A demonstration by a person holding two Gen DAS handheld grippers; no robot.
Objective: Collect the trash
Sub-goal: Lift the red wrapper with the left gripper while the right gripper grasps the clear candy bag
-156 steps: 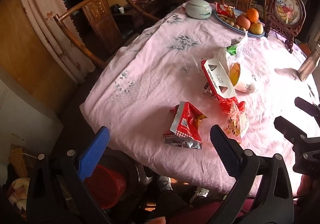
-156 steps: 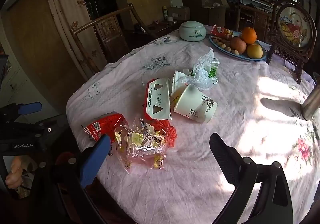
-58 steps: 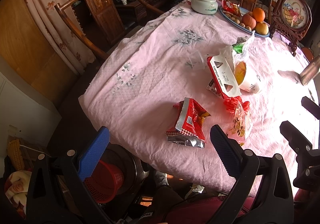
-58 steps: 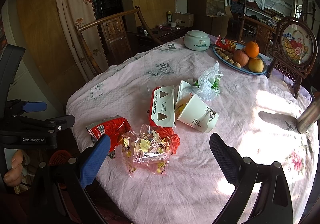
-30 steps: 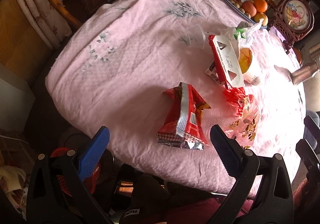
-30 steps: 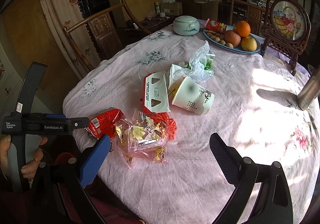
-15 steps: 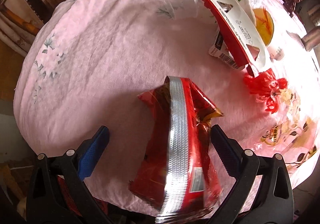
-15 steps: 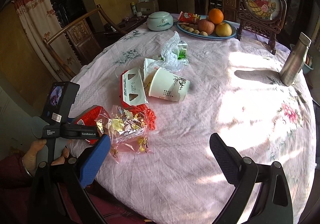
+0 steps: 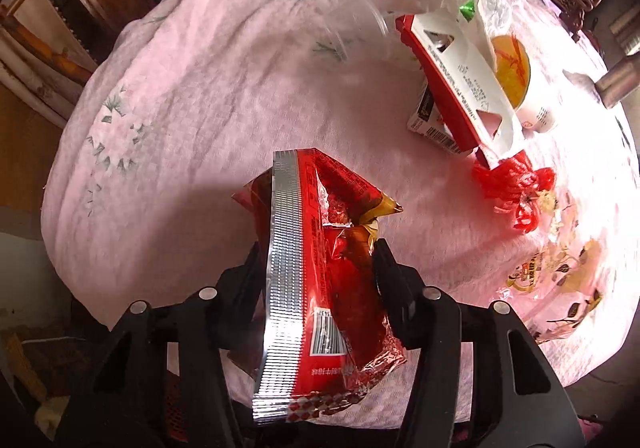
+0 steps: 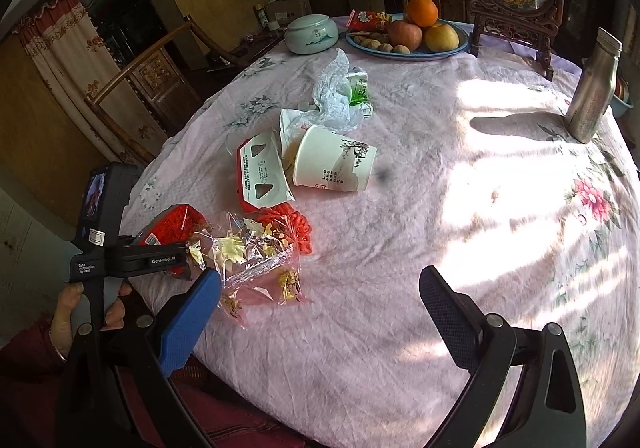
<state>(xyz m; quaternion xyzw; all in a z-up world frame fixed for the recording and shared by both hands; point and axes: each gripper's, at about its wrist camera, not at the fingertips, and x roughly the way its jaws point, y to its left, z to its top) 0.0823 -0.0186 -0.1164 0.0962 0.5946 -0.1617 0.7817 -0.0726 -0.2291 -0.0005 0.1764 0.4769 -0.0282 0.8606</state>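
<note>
1. The left gripper (image 9: 316, 268) is clenching a red snack bag (image 9: 320, 288) between its two fingers, near the front edge of the bench (image 9: 208, 95), which is covered with a pink cloth.
2. The bag is standing on edge in the grip, its silver seam running up the side facing the camera.
3. The right gripper (image 10: 320, 312) is hanging released over the near part of the bench, its fingers spread wide with nothing between them.
4. A clear wrapper with yellow leaf print (image 10: 256, 260) is lying just beside the red bag, touching a bunch of red netting (image 10: 292, 224).
5. Behind the netting, a red and white carton (image 10: 260, 175) is leaning against a paper cup (image 10: 332, 163) lying on its side.
6. A crumpled white plastic bag (image 10: 336, 95) with a green carton (image 10: 358, 87) is sitting just beyond the cup.
7. A fruit plate (image 10: 408, 51), a pale lidded jar (image 10: 312, 33) and a metal bottle (image 10: 596, 87) are standing along the far side.
</note>
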